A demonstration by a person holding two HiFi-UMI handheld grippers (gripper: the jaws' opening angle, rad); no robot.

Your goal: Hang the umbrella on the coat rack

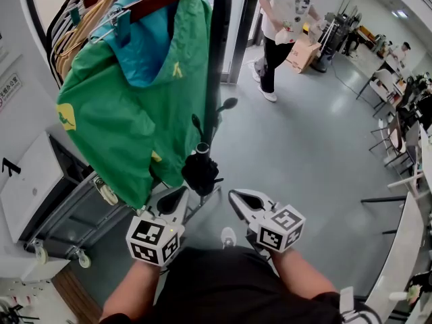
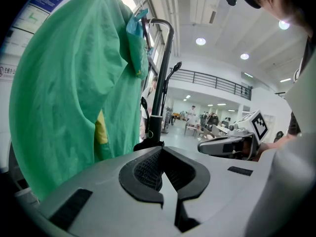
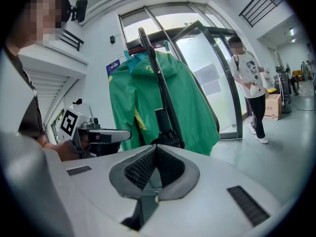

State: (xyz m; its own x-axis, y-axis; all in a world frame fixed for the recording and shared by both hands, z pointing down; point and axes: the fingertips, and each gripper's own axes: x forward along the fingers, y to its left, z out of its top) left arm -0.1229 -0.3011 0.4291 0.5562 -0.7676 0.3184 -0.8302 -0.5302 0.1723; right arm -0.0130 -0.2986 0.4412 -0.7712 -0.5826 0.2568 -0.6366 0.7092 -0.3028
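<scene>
Shows a folded black umbrella (image 1: 200,171) against the coat rack (image 1: 218,59) pole, beside a green jacket (image 1: 128,113); left gripper (image 1: 183,192) and right gripper (image 1: 232,196) nearby, both pressed together, empty

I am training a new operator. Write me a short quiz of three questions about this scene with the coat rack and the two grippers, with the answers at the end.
1. True or false: the right gripper holds the black umbrella.
2. What colour is the jacket that hangs on the coat rack? A) red B) green C) grey
3. In a few words, how do the jaws of the left gripper stand?

Key
1. False. Its jaws are together with nothing between them, and the umbrella is at the rack's pole, apart from both grippers.
2. B.
3. Shut, with nothing between them.
</scene>
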